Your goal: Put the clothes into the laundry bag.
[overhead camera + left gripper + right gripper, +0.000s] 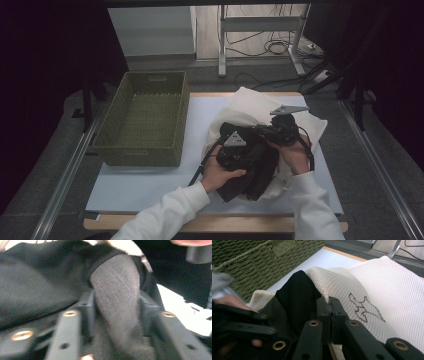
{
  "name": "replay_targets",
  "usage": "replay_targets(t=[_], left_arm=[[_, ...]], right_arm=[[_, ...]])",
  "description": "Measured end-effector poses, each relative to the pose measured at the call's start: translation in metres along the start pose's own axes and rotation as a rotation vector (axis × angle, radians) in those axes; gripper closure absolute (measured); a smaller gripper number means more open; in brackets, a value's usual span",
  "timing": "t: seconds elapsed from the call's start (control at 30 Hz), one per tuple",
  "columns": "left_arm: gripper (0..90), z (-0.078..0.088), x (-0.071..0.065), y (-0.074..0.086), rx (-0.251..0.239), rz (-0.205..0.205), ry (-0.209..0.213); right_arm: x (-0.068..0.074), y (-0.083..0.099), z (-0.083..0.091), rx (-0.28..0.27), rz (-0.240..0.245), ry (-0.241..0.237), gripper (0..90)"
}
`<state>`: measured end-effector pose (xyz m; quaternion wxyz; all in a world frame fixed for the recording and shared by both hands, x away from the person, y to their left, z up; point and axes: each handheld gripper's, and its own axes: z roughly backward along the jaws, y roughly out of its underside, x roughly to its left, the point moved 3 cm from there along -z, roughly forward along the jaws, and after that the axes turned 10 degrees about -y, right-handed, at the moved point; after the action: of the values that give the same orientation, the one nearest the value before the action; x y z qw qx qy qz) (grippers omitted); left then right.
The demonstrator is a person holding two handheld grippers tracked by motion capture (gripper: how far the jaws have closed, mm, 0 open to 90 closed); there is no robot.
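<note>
The right gripper [329, 305] fingers pinch the white mesh bag's [387, 287] rim; the left gripper [116, 312] fingers stand half apart around dark cloth [115, 285]. A green wicker basket [142, 120] sits at nine o'clock on the counter [145, 187].

The table [150, 187] has a pale, light blue-white top with a wooden edge, which shows along the near side and at the far side behind the bag. On its left part stands a green woven basket [142, 120], rectangular, with its long side running away from the person; it has a handle slot in the far wall. To the right of the basket, with a strip of bare table between them, lies a cream mesh laundry bag [257, 107], spread flat toward the far right corner. In the right gripper view a small brown drawing is seen on the mesh. A black garment [255, 172] lies partly inside the bag's opening, toward the near edge.
</note>
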<state>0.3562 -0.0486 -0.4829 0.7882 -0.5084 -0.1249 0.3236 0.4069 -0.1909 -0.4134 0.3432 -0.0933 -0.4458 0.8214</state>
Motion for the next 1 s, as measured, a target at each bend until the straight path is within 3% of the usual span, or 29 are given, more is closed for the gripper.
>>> replay_targets(t=[0.13,0.3,0.37,0.43,0.5,0.57,0.67,0.83,1.0], left_arm=[[30.1,0.024,-0.007,-0.008,-0.062,-0.031,0.03],[27.7,0.055,-0.006,-0.013,-0.094,-0.047,0.042],[29.1,0.067,-0.004,-0.012,-0.104,-0.049,0.026],[35.1,0.078,0.0,-0.009,-0.106,-0.047,0.001],[50.9,0.086,0.004,-0.003,-0.099,-0.059,-0.015],[66.8,0.091,0.008,0.004,-0.069,-0.08,-0.019],[82.1,0.095,0.012,0.016,-0.019,-0.1,-0.01],[89.0,0.093,0.013,0.033,0.041,-0.089,0.035],[90.0,0.078,0.007,0.048,0.112,-0.133,0.044]], right_arm=[[-0.003,0.001,0.001,-0.002,-0.005,0.004,88.0],[-0.003,0.002,0.002,-0.003,-0.013,0.005,88.0],[-0.003,0.002,0.002,-0.003,-0.012,0.006,88.0],[-0.003,0.002,0.002,-0.004,-0.011,0.006,88.0],[-0.004,0.002,0.002,-0.004,-0.012,0.005,88.0],[-0.004,0.002,0.002,-0.004,-0.013,0.005,88.0],[-0.004,0.002,0.002,-0.004,-0.013,0.006,88.0],[-0.004,0.002,0.002,-0.005,-0.014,0.006,88.0],[-0.004,0.003,0.003,-0.004,-0.016,0.006,88.0]])
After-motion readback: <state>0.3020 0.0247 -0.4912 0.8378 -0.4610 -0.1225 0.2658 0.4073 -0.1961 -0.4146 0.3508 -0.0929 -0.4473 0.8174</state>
